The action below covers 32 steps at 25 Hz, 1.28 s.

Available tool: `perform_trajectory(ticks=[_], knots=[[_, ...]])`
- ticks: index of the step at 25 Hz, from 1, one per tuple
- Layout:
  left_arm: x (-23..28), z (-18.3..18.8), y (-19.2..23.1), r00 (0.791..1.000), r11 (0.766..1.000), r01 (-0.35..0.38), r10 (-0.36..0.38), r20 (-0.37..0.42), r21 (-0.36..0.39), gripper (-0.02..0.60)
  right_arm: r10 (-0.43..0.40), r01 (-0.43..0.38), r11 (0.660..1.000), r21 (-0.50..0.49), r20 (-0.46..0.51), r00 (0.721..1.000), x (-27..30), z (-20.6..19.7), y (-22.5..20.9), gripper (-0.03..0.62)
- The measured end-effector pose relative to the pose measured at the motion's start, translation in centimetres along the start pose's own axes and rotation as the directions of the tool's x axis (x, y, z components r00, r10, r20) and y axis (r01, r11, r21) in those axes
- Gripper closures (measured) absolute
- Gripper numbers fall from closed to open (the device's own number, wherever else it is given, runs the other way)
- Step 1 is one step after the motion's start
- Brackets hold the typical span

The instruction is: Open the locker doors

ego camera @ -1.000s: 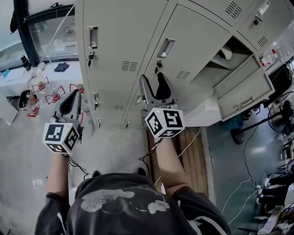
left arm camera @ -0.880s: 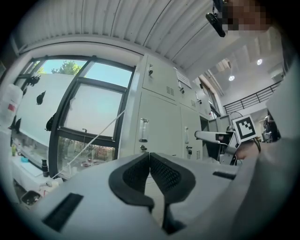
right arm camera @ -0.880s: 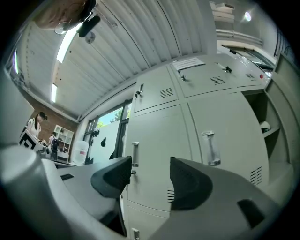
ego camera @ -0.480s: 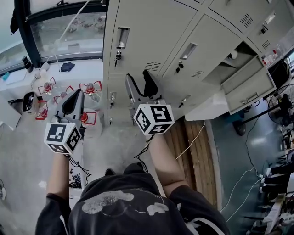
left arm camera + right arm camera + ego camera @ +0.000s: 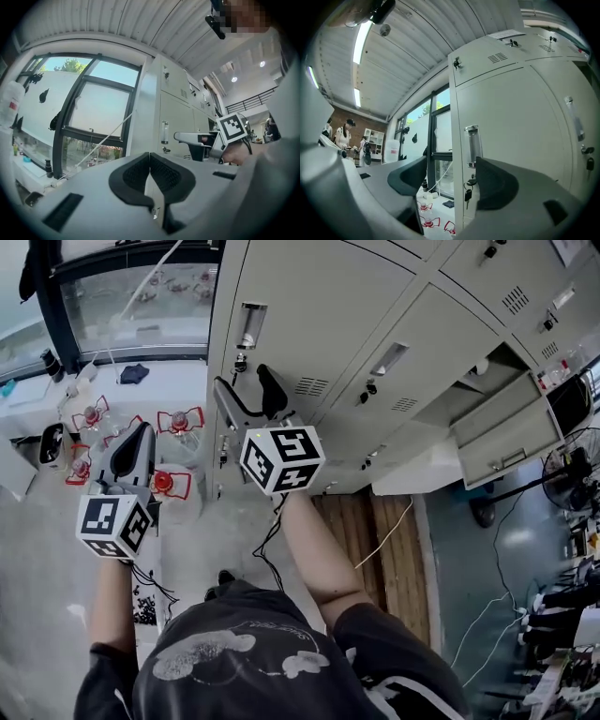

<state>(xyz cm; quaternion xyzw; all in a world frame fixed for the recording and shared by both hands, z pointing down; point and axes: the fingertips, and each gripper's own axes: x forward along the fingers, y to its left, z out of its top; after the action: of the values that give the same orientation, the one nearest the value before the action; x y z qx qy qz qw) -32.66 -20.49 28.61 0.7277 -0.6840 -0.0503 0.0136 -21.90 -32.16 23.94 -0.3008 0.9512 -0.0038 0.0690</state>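
Note:
A row of grey lockers (image 5: 375, 296) fills the top of the head view. The leftmost door (image 5: 511, 140) is closed, with a recessed metal handle (image 5: 250, 326) and a key (image 5: 240, 360) hanging in the lock below it. My right gripper (image 5: 244, 381) points at that door, open; its jaws have just been opening. Nothing is gripped: the handle (image 5: 472, 145) and key (image 5: 467, 192) show through the gap, a little beyond the pads. My left gripper (image 5: 139, 430) hangs to the left of the lockers, shut and empty, with its pads (image 5: 161, 173) touching.
Further right a locker (image 5: 492, 404) stands with its doors open. Several red-framed items (image 5: 178, 420) lie on the white surface by the window (image 5: 122, 306). Wooden boards (image 5: 375, 531) and cables lie on the floor; a fan (image 5: 572, 465) stands at the right. People (image 5: 346, 133) are far off.
Both grippers have shifted left along the lockers. The right gripper now faces the leftmost door's handle, and its jaws stand wider apart. The left gripper stays shut.

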Motion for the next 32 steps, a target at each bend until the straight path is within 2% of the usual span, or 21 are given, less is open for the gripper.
perform_trajectory(ticks=[7,16,21,25,32], knots=[[0.6,0.8,0.9,0.998,0.997,-0.068,0.068,-0.003,0.027,0.572,0.038,-0.038,0.999,0.012,-0.010,0.999,5.0,0.6,-0.8,0.279],[1.2,-0.3,2.4,0.991,0.991,-0.130,0.131,-0.022,0.026,0.572,0.013,-0.013,1.000,-0.012,-0.017,1.000,8.2,-0.1,-1.8,0.281],[1.0,-0.8,2.1,0.993,0.994,-0.110,0.111,-0.036,0.028,0.572,-0.067,0.067,0.998,-0.002,0.000,0.998,8.5,-0.1,-2.1,0.283],[0.8,-0.9,2.7,0.995,0.996,-0.086,0.087,-0.045,0.012,0.572,-0.080,0.081,0.996,0.035,-0.027,0.996,8.7,-0.1,-1.9,0.283],[0.0,-1.0,3.0,0.998,0.999,-0.041,0.041,-0.050,-0.004,0.572,-0.140,0.140,0.990,0.005,-0.044,0.989,8.0,-0.2,-1.3,0.283]])
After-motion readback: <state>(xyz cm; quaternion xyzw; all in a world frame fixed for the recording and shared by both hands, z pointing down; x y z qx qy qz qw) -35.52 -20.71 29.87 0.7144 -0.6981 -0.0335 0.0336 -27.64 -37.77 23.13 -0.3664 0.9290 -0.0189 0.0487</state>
